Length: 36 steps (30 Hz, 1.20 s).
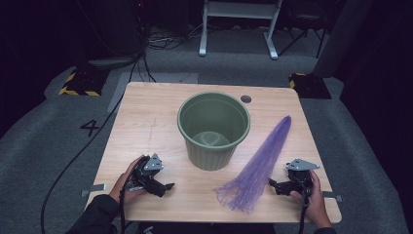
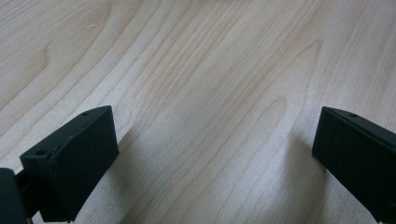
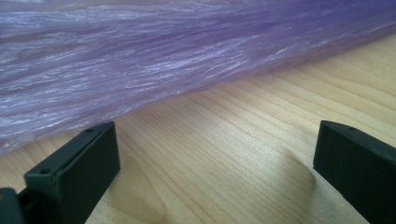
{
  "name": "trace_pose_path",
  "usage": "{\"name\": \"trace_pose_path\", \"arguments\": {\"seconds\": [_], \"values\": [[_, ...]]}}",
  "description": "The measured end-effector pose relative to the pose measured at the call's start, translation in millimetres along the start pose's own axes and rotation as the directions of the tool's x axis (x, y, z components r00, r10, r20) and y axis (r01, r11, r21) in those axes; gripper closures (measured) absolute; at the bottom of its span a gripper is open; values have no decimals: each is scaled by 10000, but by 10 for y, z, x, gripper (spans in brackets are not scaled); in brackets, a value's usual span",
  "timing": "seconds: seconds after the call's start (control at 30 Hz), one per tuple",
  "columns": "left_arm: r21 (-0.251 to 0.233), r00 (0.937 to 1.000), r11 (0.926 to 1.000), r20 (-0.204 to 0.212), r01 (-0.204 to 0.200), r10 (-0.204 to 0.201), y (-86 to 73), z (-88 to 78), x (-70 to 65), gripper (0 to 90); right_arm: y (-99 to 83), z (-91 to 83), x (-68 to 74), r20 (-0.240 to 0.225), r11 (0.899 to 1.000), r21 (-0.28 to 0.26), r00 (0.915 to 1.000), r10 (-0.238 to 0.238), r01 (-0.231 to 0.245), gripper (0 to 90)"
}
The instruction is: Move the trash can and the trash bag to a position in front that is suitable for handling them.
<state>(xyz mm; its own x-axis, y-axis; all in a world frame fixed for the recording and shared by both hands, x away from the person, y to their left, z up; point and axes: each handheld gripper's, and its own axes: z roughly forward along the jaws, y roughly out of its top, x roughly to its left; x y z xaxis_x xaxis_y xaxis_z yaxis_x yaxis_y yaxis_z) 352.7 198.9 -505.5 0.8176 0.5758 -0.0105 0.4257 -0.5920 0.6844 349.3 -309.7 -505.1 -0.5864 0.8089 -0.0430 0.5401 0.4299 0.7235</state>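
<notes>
A green plastic bin [image 1: 214, 127] stands upright in the middle of the wooden table [image 1: 146, 122], with nothing inside it. A crumpled purple plastic bag [image 1: 258, 168] lies stretched out to the bin's right, fanned wide toward the front edge. My left gripper [image 1: 167, 186] rests on the table at the front left, open, with bare wood [image 2: 210, 93] between its jaws. At the front right my right gripper [image 1: 272, 184] is open and points at the bag [image 3: 163, 60], which lies just beyond its fingertips without touching them.
A round cable hole [image 1: 246, 99] sits near the table's far edge behind the bin. Cables [image 1: 78, 156] trail over the grey floor at the left, past a yellow-and-black striped block [image 1: 80, 84]. A white frame [image 1: 238, 24] stands farther back.
</notes>
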Motion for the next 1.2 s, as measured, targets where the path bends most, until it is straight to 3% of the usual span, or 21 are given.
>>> {"name": "trace_pose_path", "arguments": {"seconds": [0.13, 0.47, 0.57, 0.63, 0.67, 0.87, 1.03, 1.2], "values": [[3, 9999, 10000, -74, 68, -68, -27, -25, -1, 0, 11, 20, -37, -205, 9993, 159, 9992, 351, -348, 2], [-18, 10000, 10000, -17, -67, 67, -89, -83, -4, 3, 15, 7, -84, -323, 9995, 232, 9992, 223, -215, 35], [-9, 10000, 10000, -6, -36, 36, -92, -86, -3, 3, 13, -36, -132, -218, 9987, -165, 9986, 488, -492, 249], [8, 9999, 10000, 76, -89, 89, -91, -85, 4, 0, 17, -78, -172, -174, 9948, -548, 9962, 852, -860, 143], [-8, 9999, 9999, 97, -119, 119, -89, -83, 6, 0, 29, -108, -182, -298, 9916, -747, 9942, 1037, -1057, 202], [7, 9998, 9999, 150, -160, 160, -76, -70, 22, 0, 245, -204, -128, -252, 9809, -1830, 9977, 623, -659, 327], [-5, 9999, 9999, 108, -112, 112, -78, -71, 20, 0, 423, -93, -42, -547, 9789, -2002, 9980, 308, -411, 366], [3, 9999, 9999, 110, -114, 114, -77, -71, 21, 0, 477, 33, 110, -1024, 9872, -1589, 9943, -288, 122, 385]]}}
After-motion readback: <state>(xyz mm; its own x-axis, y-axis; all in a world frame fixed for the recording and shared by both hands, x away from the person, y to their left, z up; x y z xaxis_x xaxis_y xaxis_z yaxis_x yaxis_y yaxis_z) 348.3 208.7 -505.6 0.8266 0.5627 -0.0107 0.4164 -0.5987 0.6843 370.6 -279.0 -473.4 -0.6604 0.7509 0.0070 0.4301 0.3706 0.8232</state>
